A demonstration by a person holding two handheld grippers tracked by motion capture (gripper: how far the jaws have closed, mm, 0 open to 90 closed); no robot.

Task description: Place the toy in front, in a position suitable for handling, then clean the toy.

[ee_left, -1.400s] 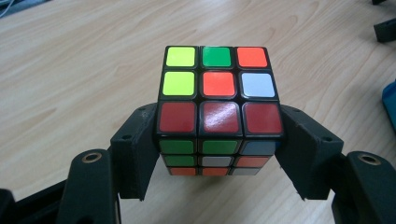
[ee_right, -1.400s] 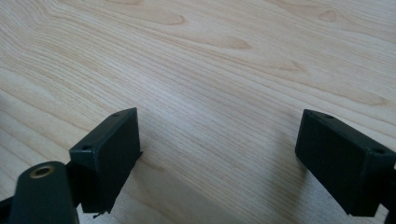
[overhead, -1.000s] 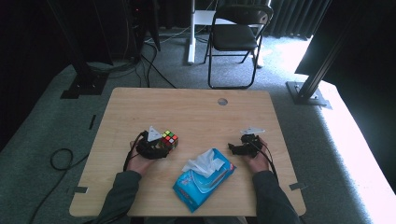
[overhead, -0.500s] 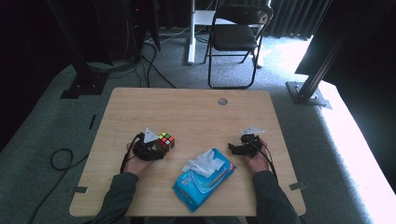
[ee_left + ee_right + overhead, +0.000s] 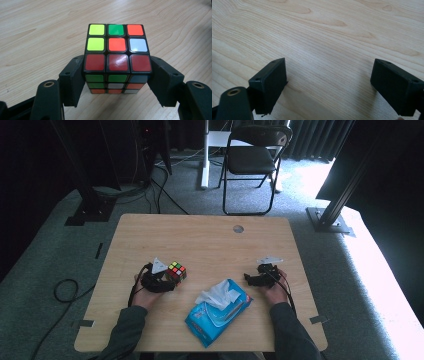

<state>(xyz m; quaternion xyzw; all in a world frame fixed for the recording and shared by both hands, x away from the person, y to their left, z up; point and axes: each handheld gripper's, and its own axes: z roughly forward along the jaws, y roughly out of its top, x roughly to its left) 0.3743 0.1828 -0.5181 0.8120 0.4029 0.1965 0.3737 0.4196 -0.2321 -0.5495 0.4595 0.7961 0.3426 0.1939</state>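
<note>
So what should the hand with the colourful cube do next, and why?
Probably lift it a little. In the left gripper view the left gripper has its black pads against both sides of the puzzle cube, which looks to be resting on the table. The grip looks square, so a small, slow raise would show whether it holds. The right gripper is open above bare wood.

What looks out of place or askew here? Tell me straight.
Little stands out. The wipes pack lies skewed on the table, a wipe bunched out of its opening. The puzzle cube is scrambled, its colours mixed, and sits clamped squarely in the left gripper. The right gripper is open over bare wood.
</note>
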